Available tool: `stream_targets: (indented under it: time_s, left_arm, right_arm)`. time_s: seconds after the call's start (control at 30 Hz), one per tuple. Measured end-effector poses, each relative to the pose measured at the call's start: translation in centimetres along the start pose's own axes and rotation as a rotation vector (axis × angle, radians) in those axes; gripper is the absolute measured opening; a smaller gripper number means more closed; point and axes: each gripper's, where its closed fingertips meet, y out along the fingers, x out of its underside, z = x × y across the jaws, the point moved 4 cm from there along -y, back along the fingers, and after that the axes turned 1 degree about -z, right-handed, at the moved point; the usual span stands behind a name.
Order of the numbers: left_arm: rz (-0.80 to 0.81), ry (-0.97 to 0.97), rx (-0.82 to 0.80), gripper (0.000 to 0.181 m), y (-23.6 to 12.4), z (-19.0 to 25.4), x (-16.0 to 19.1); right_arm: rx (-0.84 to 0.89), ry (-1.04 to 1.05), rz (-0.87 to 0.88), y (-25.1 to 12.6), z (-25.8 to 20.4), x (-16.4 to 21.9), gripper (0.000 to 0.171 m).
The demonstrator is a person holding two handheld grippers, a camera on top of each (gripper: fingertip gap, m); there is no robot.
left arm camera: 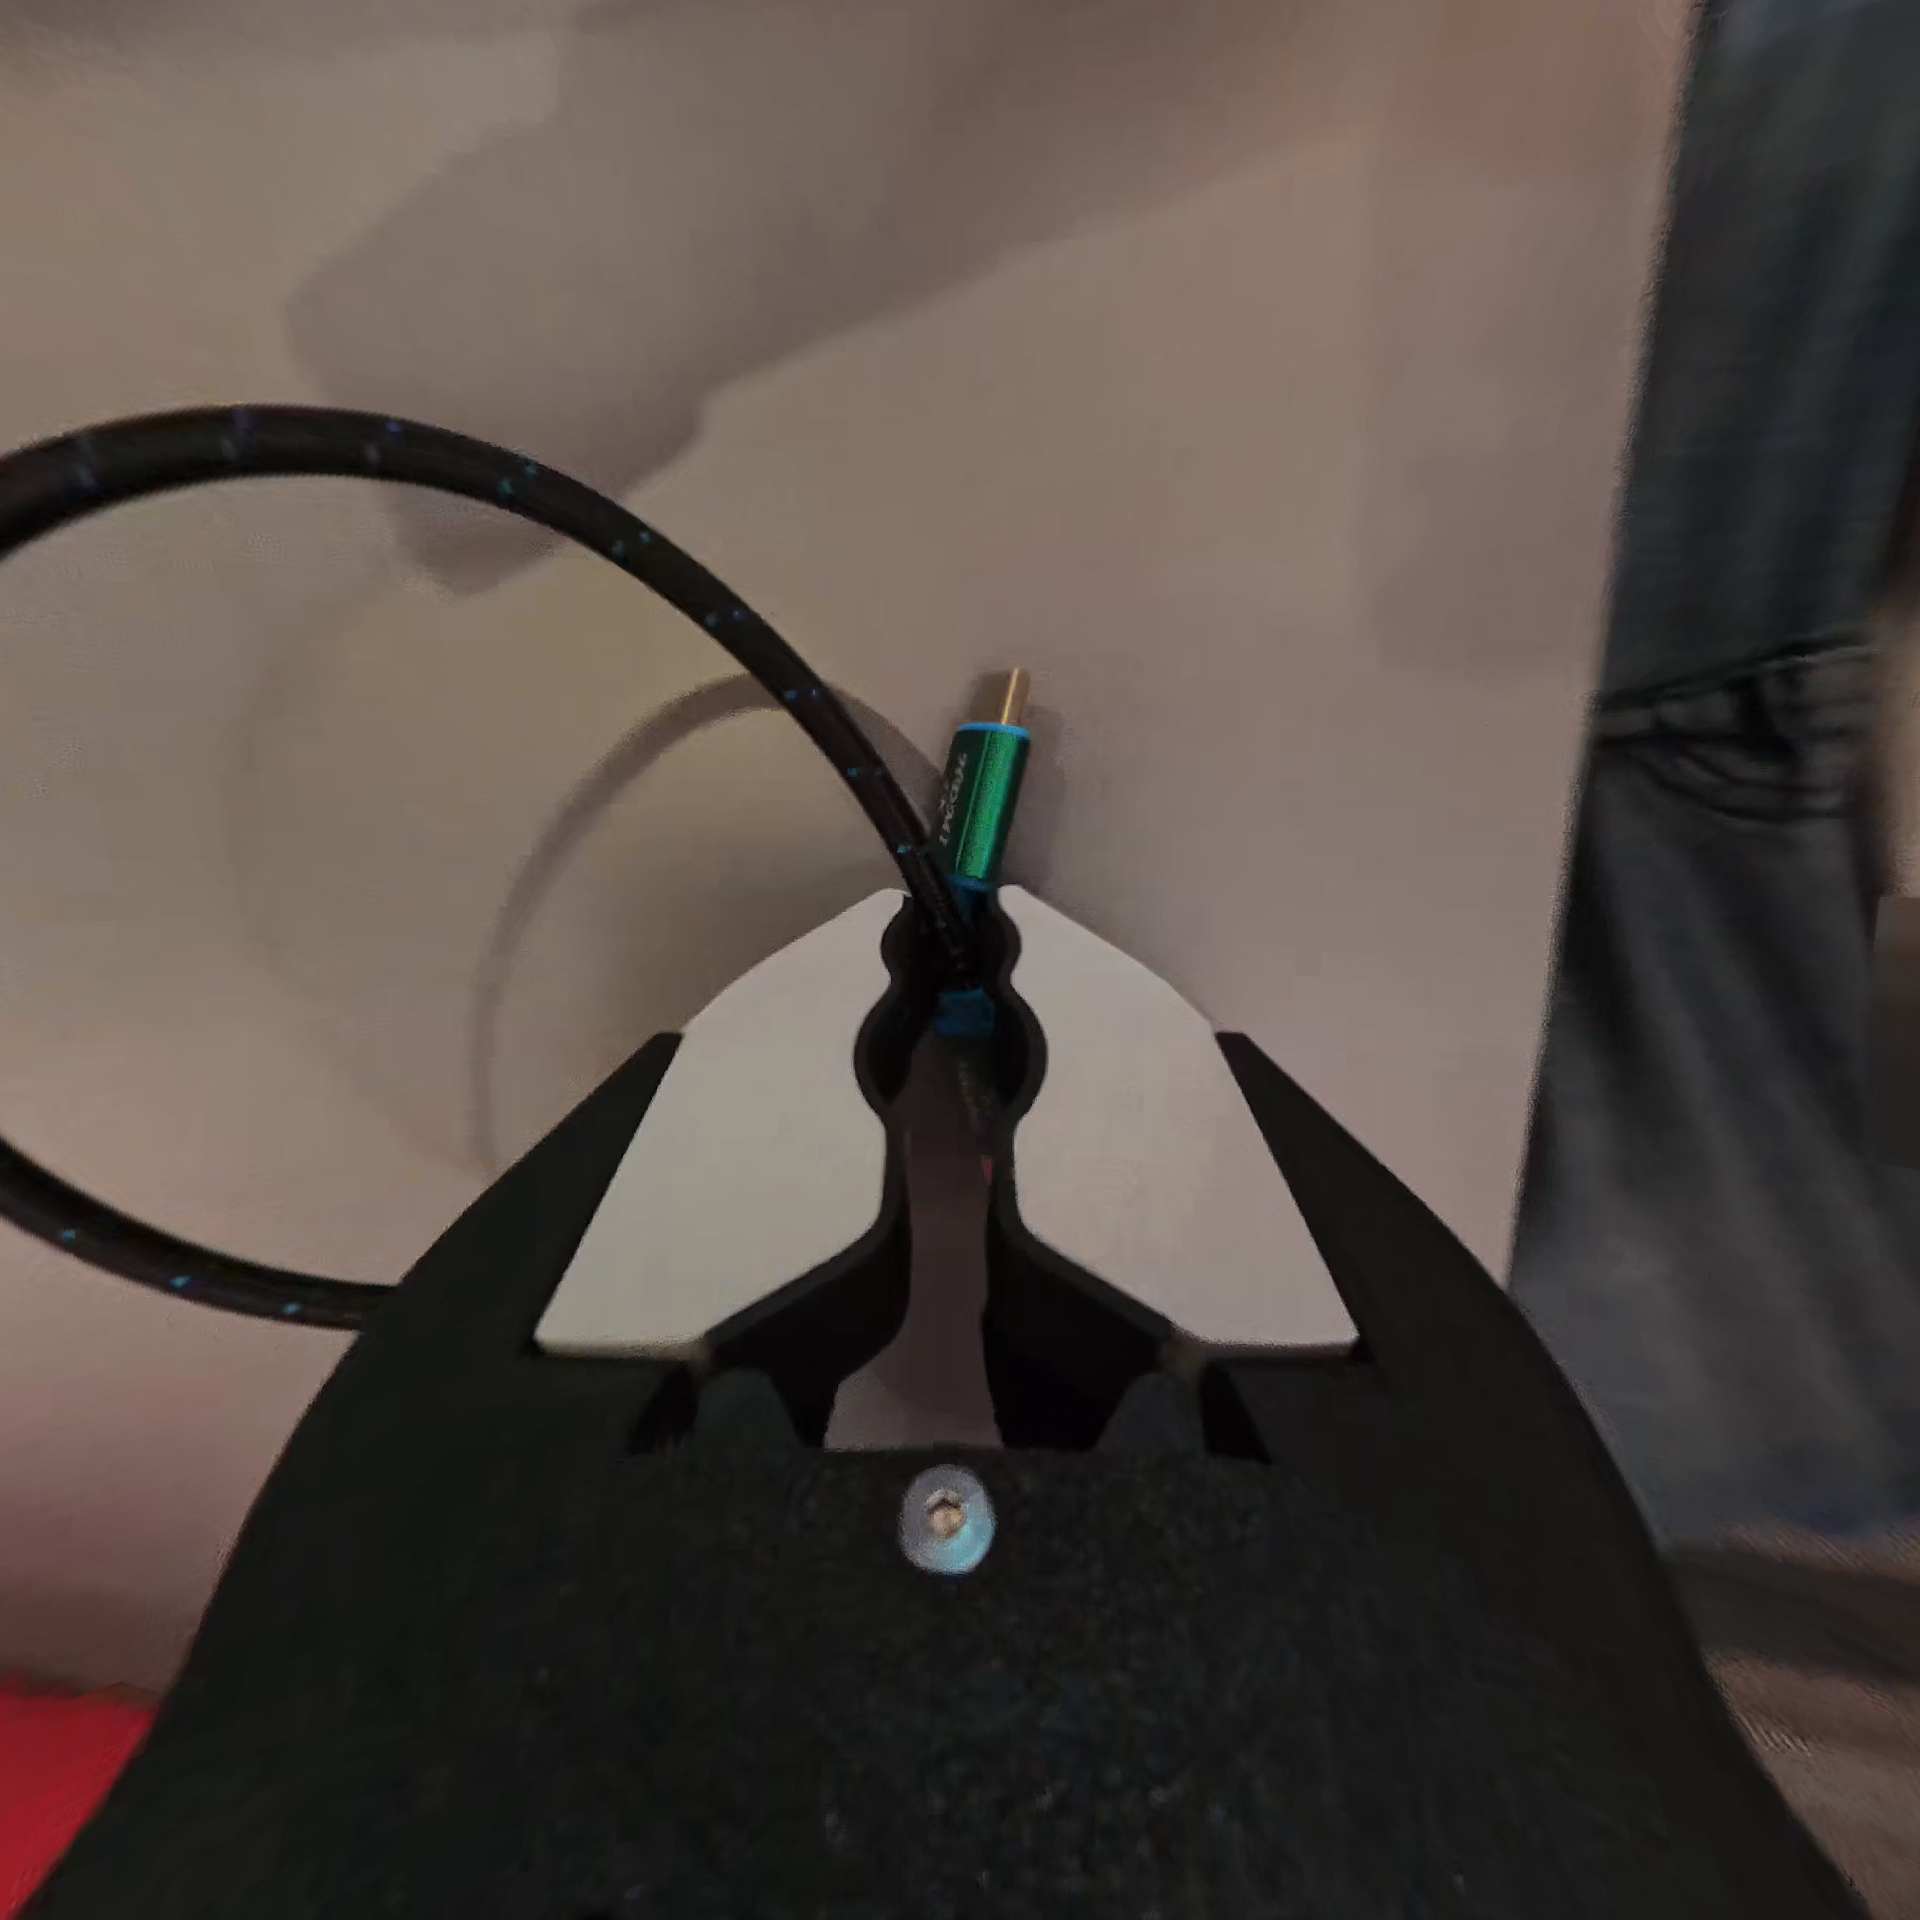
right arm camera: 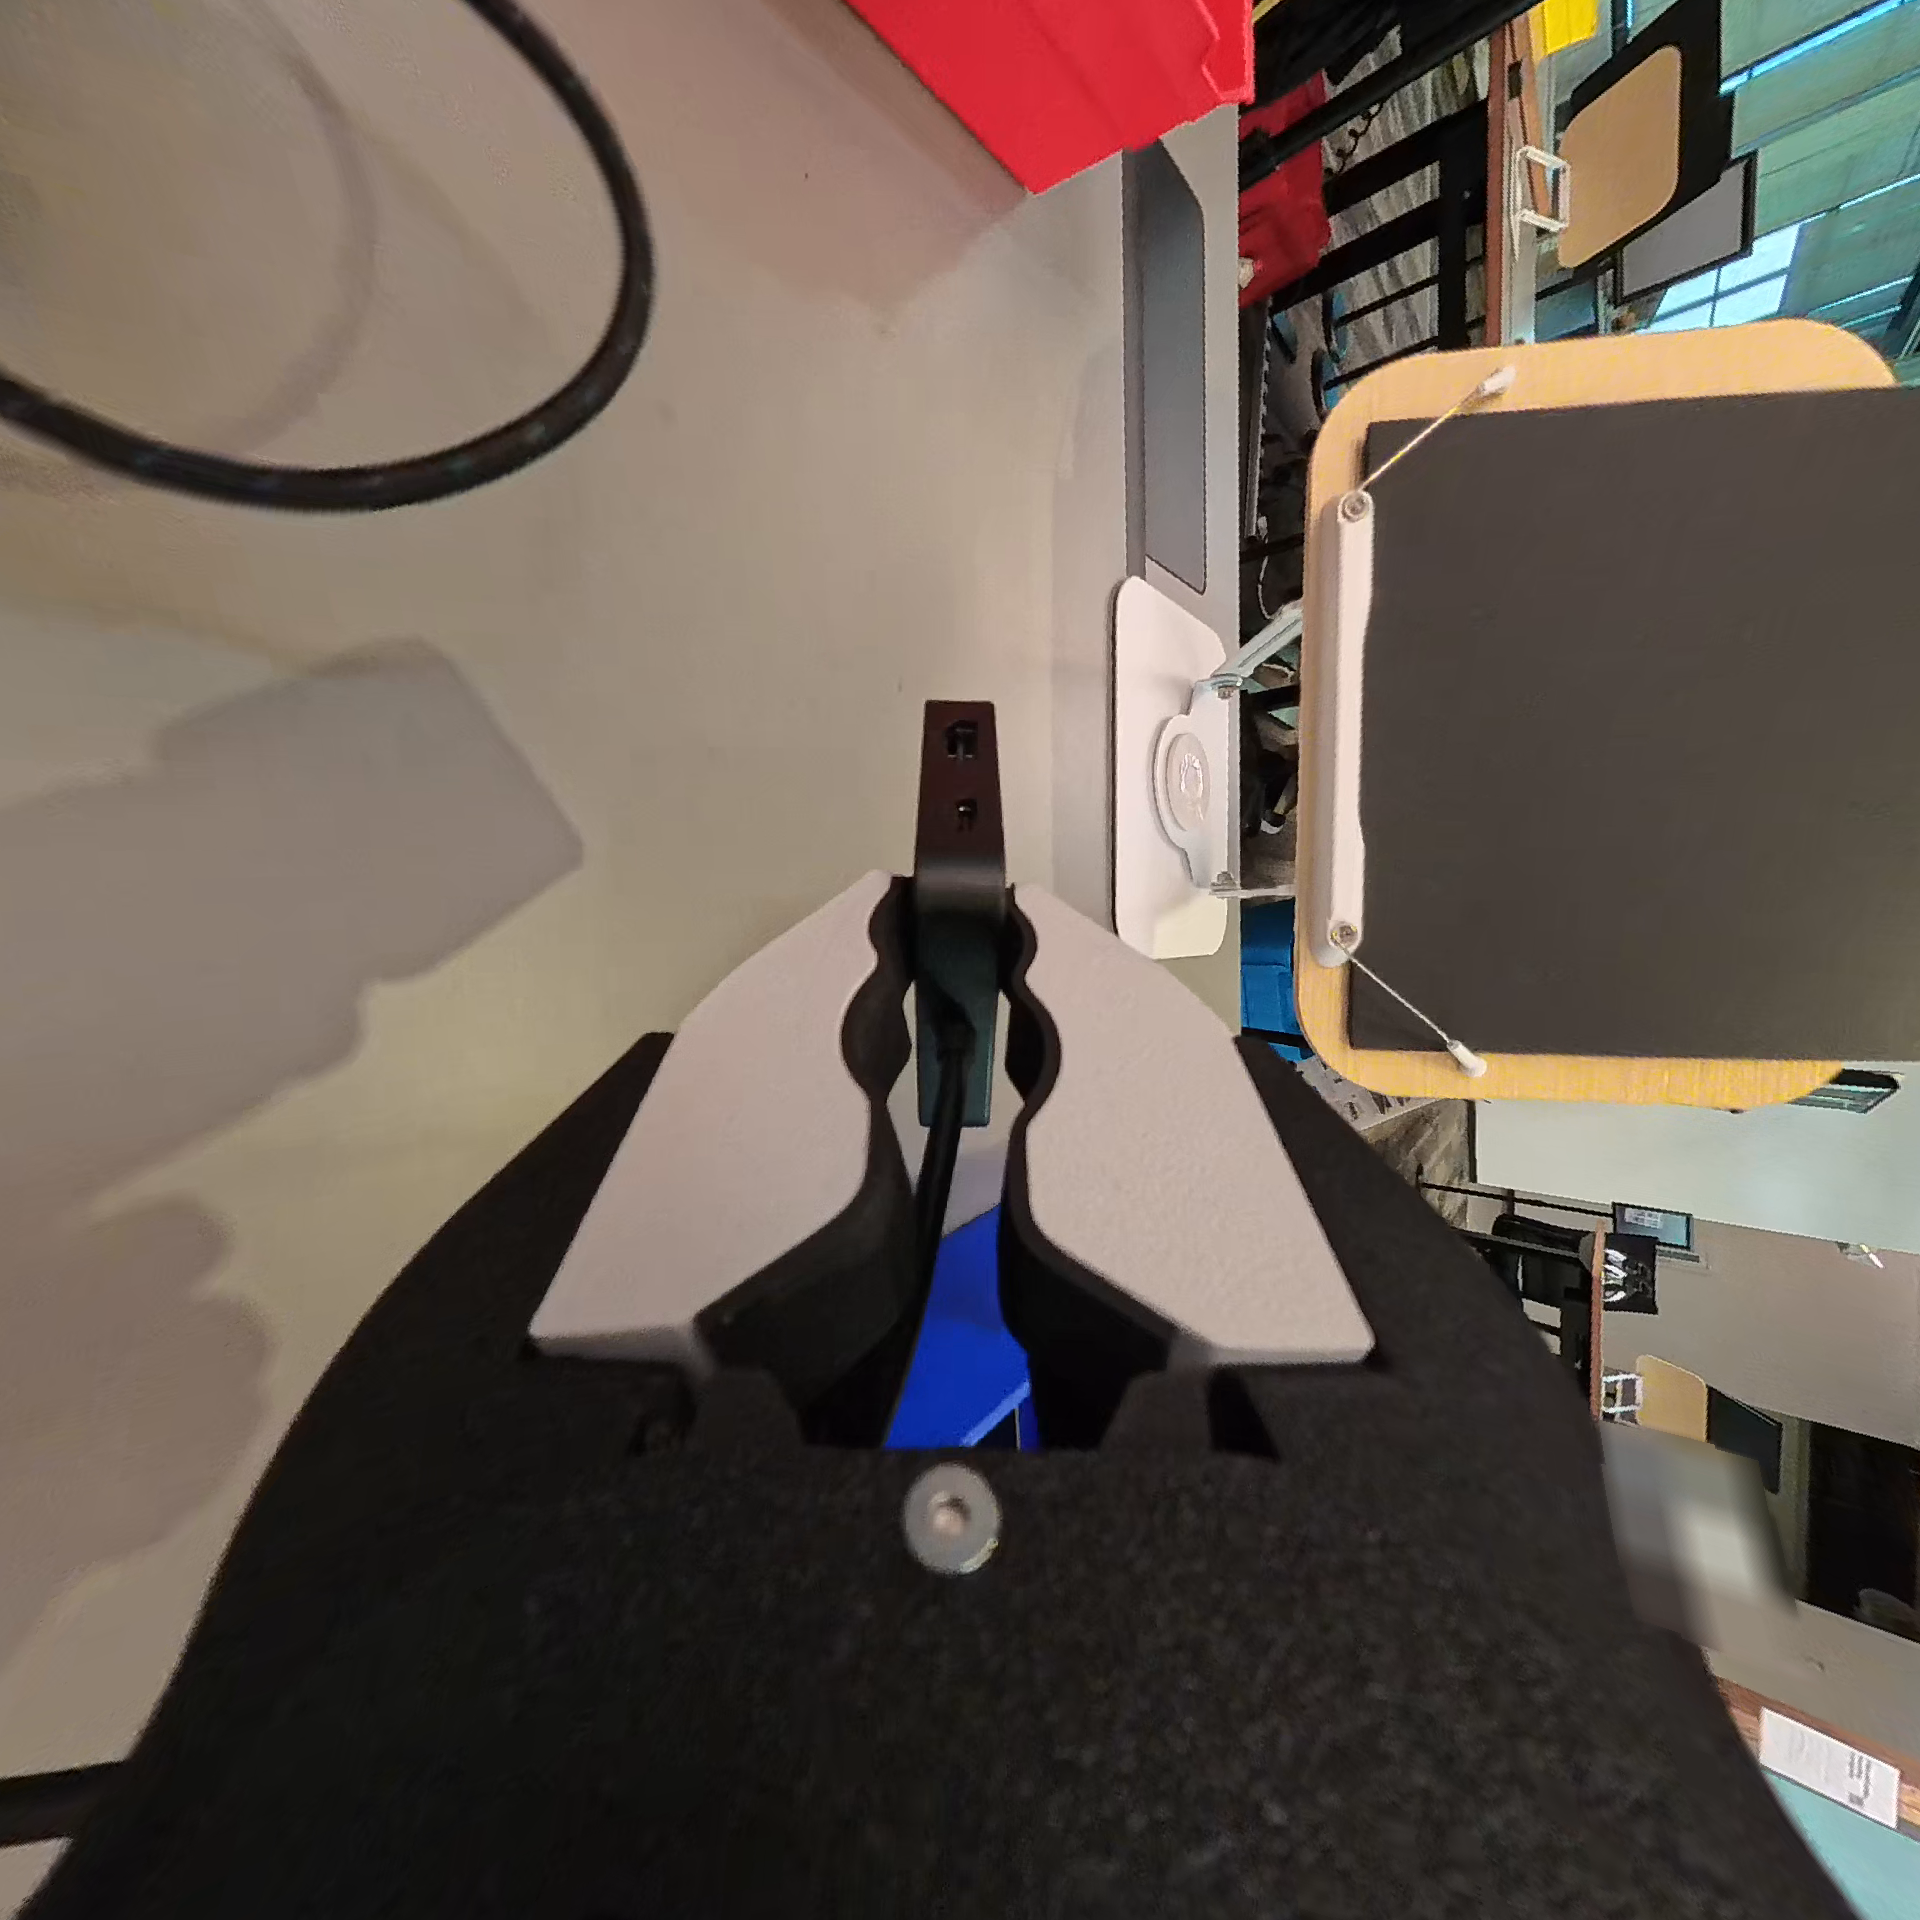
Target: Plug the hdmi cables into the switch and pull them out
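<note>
Left wrist view: left gripper [left arm camera: 951, 971] pinching HDMI cable [left arm camera: 665, 582] behind green plug [left arm camera: 982, 800], gold tip free. Right gripper [right arm camera: 956, 966] clamped on black switch [right arm camera: 958, 800], ports visible, empty. Step: pre-insertion. Next: align tip to port, push straight.

Ahead of the left gripper [left arm camera: 951, 935] the pale table [left arm camera: 1247, 520] lies open, but the braided black cable [left arm camera: 582, 520] loops across the left side. On the right, a person's denim leg [left arm camera: 1766, 727] blocks passage. Beyond the right gripper [right arm camera: 956, 925], a red bin [right arm camera: 1060, 73] and a white clamp base [right arm camera: 1164, 769] line the table edge.
</note>
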Motion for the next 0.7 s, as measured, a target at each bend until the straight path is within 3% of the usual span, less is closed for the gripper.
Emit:
stream_targets:
  time_s: [0.23,0.37,0.7]
  left_arm:
    - [0.02,-0.158,-0.32,0.01,-5.3,-6.4,-2.5]
    - [0.03,-0.184,-0.371,0.01,-8.7,-10.0,-5.9]
    - [-0.123,-0.154,-0.388,0.01,-7.1,-13.1,-7.9]
  right_arm:
    - [0.063,-0.079,-0.038,0.5,-0.3,-1.6,0.015]
    - [0.095,-0.142,-0.093,1.2,-0.8,-2.5,0.015]
    - [0.157,-0.176,-0.195,1.9,-1.0,-3.4,0.015]
